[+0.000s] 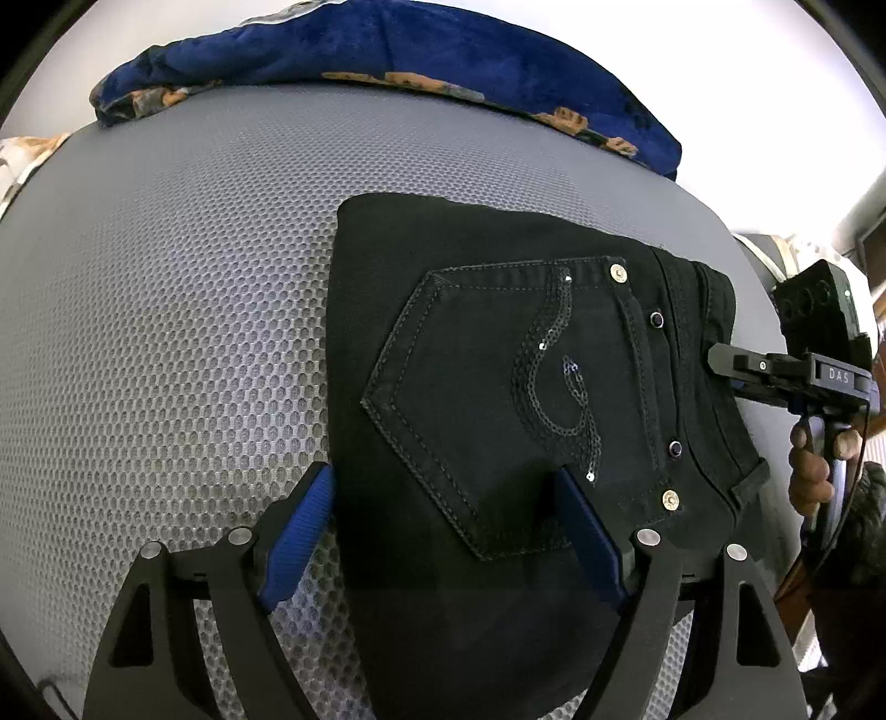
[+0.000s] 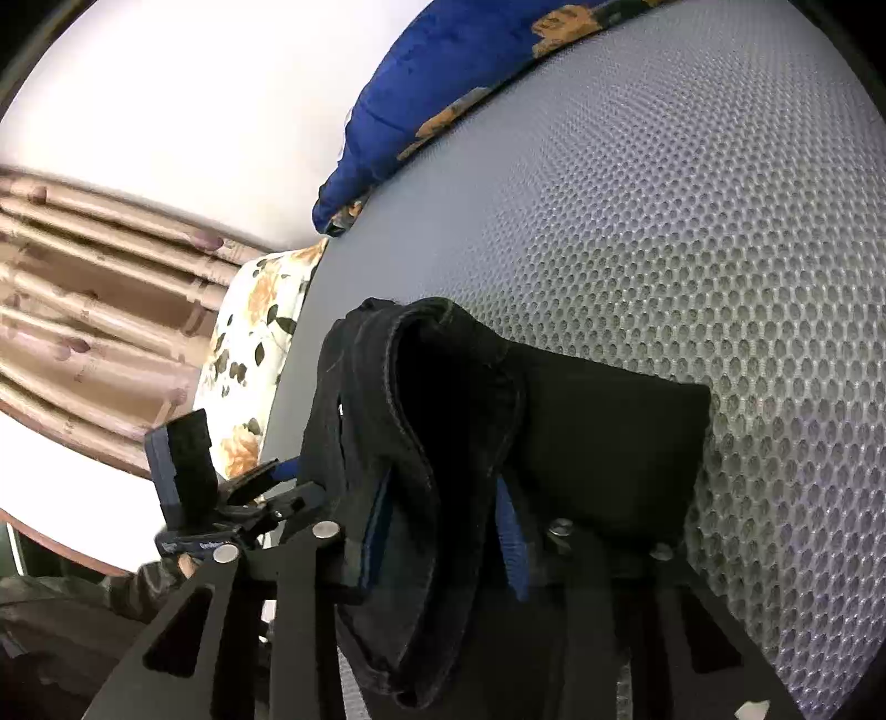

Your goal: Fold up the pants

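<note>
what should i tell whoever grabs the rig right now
Left gripper: open, fingers straddling the near edge of the pants, not clamped.
Right gripper: fingers around the waistband; cannot tell if it is pinched.
Pants: folded into a compact stack on the grey mesh pad, back pocket up. Blue blanket lies at the far edge.
Done: the main folds.
Left: probably tidy the waistband end, then release.

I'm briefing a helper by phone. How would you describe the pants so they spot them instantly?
On the grey mesh surface, look near the front, away from the blue floral blanket at the back. The pants are the folded black bundle, alone in having a back pocket with a sequin swirl and metal rivets.
</note>
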The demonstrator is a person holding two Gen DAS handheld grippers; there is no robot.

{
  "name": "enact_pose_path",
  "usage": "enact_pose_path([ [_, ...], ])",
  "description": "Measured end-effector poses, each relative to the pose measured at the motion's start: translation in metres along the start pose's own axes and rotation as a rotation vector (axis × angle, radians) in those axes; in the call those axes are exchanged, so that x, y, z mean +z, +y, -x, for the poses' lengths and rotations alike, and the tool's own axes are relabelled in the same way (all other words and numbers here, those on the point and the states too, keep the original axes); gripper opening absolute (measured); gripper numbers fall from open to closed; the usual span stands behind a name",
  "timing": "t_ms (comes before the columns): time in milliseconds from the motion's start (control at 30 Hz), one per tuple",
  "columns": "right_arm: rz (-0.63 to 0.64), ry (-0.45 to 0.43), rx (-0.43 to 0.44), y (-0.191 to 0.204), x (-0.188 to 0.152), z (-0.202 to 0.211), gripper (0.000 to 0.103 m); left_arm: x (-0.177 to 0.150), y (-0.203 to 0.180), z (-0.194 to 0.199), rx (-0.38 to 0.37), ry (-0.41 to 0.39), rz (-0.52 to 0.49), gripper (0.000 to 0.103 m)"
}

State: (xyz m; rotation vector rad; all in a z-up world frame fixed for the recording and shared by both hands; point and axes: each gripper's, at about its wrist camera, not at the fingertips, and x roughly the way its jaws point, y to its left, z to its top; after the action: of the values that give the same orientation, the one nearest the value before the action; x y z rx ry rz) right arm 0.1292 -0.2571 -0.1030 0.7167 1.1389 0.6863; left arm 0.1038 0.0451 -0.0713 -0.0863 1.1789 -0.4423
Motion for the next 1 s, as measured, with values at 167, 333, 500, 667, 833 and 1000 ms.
enact_pose_path([
  [167, -0.053, -0.058, -0.037, 0.016, -0.008, 0.004, 0.011, 0.000, 0.001, -0.001, -0.001, -0.002, 0.003, 0.080],
  [333, -0.028, -0.121, -0.180, 0.063, -0.017, 0.015, 0.010, 0.003, 0.003, 0.003, -0.016, -0.009, -0.006, 0.080],
  [500, -0.018, -0.188, -0.261, 0.089, -0.028, 0.041, 0.009, 0.008, -0.008, 0.023, -0.028, -0.081, -0.065, 0.080],
  [667, -0.101, -0.251, -0.328, 0.073, -0.040, 0.061, 0.009, 0.012, -0.021, 0.046, -0.060, -0.156, -0.124, 0.080],
  [833, -0.247, -0.245, -0.388, 0.019, -0.051, 0.051, 0.010, 0.010, -0.033, 0.047, -0.089, -0.150, -0.166, 0.080],
  [1000, -0.259, -0.239, -0.403, 0.019, -0.051, 0.059, 0.026, -0.001, -0.036, 0.032, -0.095, -0.089, -0.178, 0.080],
])
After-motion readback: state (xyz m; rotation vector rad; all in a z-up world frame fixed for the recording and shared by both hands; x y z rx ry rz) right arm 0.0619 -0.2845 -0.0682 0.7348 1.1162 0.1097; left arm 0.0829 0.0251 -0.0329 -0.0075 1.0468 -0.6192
